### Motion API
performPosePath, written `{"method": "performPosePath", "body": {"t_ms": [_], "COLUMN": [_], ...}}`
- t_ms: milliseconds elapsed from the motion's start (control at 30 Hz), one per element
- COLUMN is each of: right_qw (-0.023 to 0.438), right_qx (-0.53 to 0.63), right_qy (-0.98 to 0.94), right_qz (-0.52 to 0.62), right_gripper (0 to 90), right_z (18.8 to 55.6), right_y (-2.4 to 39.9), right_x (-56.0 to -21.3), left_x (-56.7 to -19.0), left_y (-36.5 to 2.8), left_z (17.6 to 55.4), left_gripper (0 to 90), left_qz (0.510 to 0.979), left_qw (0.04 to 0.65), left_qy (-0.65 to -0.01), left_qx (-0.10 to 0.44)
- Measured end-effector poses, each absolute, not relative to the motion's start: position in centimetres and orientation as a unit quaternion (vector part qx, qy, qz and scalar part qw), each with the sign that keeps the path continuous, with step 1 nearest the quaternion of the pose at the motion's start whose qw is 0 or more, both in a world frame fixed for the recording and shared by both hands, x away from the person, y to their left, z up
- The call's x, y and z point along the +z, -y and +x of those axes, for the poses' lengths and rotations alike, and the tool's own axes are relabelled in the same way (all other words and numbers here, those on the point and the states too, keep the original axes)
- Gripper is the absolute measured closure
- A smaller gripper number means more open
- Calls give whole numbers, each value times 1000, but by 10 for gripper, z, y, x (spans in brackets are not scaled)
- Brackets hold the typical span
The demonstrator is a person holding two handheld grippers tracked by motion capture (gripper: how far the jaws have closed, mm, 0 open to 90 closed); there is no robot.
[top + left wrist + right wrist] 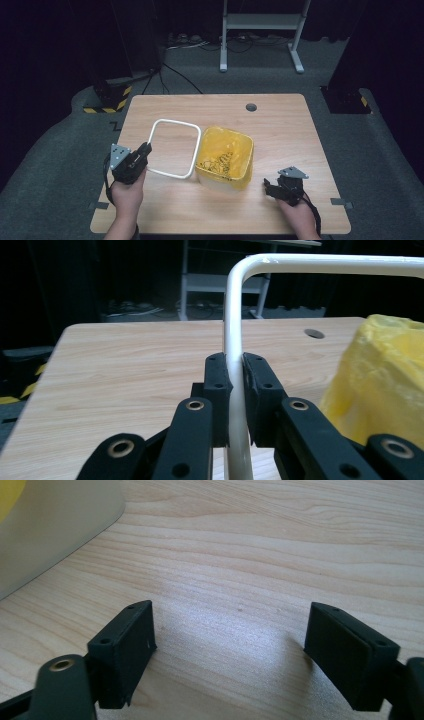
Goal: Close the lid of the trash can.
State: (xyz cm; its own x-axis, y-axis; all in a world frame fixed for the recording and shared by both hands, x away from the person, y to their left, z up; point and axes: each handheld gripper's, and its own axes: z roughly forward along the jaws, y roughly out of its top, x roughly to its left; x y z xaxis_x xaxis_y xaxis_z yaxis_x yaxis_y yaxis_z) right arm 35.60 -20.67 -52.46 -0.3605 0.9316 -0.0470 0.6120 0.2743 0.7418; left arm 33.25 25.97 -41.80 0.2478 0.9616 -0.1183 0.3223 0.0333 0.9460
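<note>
1. Nearest the person, at the table's [280,130] front edge, two hands come in from the bottom of the high view, each holding a black gripper
2. The right gripper [274,190] sits low over the wood at the front right, its grey plate on top; in the right gripper view its jaws stand wide apart with bare tabletop between them and nothing held
3. The left gripper [144,151] is at the front left, pointing toward the middle of the table; its jaws are clamped on the near left side of the white frame [172,148]
4. In the left gripper view the pads press on either side of the frame's thin white tube [234,350], which rises from between them and bends to the right at the top
5. The white frame is a rounded square loop, tilted, with its right edge just beside the bin [225,159]; whether they touch cannot be told
6. The bin stands near the table's middle, pale-walled and lined with a yellow bag [235,145], with small scraps visible at the bottom
7. Farther back a round hole [251,107] sits in the tabletop near the far edge
8. Beyond the table, on the dark floor, stands a grey metal stand [260,30]
</note>
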Motion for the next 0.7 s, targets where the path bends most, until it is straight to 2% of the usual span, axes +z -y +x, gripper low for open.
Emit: {"method": "performPosePath", "body": {"t_ms": [200, 700], "right_qw": [252, 327], "right_qx": [320, 406], "right_qy": [-766, -730], "right_qz": [497, 442], "right_gripper": [154, 154], "right_z": [356, 331], "right_y": [204, 192], "right_x": [-524, -484], "left_x": [-415, -407], "left_y": [-237, -201], "left_z": [337, 348], "left_gripper": [815, 816], "left_qz": [627, 637], "left_qw": [496, 504], "left_qy": [-509, -496], "left_qx": [319, 308]}}
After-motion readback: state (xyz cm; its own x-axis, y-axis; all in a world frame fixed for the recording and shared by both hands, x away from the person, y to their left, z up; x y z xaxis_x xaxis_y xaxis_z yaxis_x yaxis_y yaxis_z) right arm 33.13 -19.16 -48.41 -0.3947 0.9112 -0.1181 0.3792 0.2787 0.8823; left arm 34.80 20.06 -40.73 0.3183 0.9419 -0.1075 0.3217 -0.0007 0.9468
